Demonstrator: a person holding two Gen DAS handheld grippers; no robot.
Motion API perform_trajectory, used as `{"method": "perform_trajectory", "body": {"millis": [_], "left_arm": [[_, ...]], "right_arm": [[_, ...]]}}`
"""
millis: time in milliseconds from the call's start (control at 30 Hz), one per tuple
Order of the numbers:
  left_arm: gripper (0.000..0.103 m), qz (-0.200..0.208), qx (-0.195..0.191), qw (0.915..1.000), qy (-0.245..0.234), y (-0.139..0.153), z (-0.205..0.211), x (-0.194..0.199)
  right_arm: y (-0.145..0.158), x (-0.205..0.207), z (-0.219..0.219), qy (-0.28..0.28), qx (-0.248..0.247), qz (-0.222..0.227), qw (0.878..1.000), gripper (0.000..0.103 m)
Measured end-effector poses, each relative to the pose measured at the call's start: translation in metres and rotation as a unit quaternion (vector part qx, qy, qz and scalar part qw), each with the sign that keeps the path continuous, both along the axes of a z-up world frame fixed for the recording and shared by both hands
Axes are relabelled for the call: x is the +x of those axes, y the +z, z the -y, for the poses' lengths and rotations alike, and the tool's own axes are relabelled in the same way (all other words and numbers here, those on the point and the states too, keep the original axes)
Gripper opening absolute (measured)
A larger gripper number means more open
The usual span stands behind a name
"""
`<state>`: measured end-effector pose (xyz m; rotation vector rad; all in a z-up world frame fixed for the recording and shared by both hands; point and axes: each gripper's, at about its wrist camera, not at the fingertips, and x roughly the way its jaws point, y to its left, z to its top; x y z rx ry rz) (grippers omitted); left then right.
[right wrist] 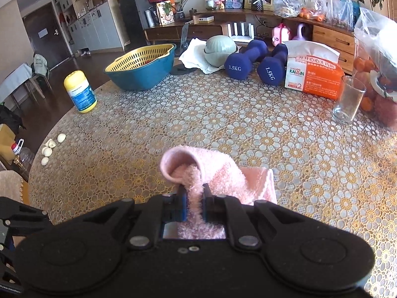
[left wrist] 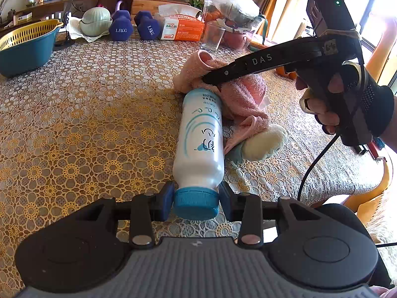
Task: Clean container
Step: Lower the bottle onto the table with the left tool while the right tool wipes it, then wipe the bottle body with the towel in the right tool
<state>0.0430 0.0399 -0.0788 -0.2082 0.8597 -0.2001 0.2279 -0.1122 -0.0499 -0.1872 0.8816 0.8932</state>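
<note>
A white bottle [left wrist: 202,134] with a blue cap [left wrist: 196,202] lies on its side on the patterned tablecloth. My left gripper [left wrist: 196,200] is shut on the cap, one blue pad on each side. The bottle's far end touches a pink towel [left wrist: 238,92]. In the left wrist view my right gripper [left wrist: 211,78], held by a gloved hand [left wrist: 347,104], comes in from the right and pinches that towel at the bottle's base. In the right wrist view the pink towel [right wrist: 211,173] is clamped between the right gripper [right wrist: 194,206] pads and curls forward over the table. The bottle is hidden there.
At the table's back stand a blue basin with a yellow strainer [right wrist: 141,67], two blue dumbbells [right wrist: 253,59], a tissue pack [right wrist: 312,74] and an empty glass [right wrist: 348,99]. A yellow-capped jar [right wrist: 79,92] and garlic cloves [right wrist: 50,149] sit near the left edge. A cream cloth [left wrist: 263,141] lies beside the bottle.
</note>
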Motion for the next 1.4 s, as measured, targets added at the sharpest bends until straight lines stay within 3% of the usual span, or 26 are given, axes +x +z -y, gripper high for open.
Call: {"method": "perform_trajectory", "body": {"millis": [133, 267, 467, 600, 800, 1100, 1267, 1400], "left_arm": [[0.039, 0.000, 0.001, 1.0000, 0.000, 0.000, 0.001, 0.000], [0.039, 0.000, 0.003, 1.0000, 0.000, 0.000, 0.001, 0.000], [0.039, 0.004, 0.020, 0.9998, -0.005, 0.001, 0.000, 0.002], [0.039, 0.006, 0.024, 0.9997, -0.008, 0.001, 0.000, 0.003], [0.039, 0.016, 0.036, 0.9992, -0.010, 0.003, 0.002, 0.003], [0.039, 0.029, 0.052, 0.9982, -0.010, 0.010, 0.008, 0.002], [0.039, 0.028, 0.049, 0.9984, -0.007, 0.008, 0.008, 0.001], [0.039, 0.028, 0.049, 0.9984, -0.008, 0.007, 0.007, 0.001]], "right_arm": [[-0.006, 0.008, 0.004, -0.015, 0.014, -0.024, 1.000, 0.010], [-0.020, 0.011, 0.005, -0.020, -0.008, -0.033, 0.999, 0.010], [-0.030, 0.000, 0.015, -0.019, -0.025, -0.023, 0.999, 0.010], [-0.022, -0.012, 0.025, -0.018, -0.043, 0.003, 0.999, 0.009], [0.018, -0.024, 0.043, -0.027, 0.014, 0.034, 0.999, 0.009], [0.060, -0.059, 0.011, 0.059, 0.057, 0.045, 0.996, 0.009], [0.058, -0.085, -0.020, 0.121, 0.042, 0.043, 0.991, 0.009], [0.049, -0.097, -0.031, 0.139, 0.035, 0.029, 0.989, 0.009]]}}
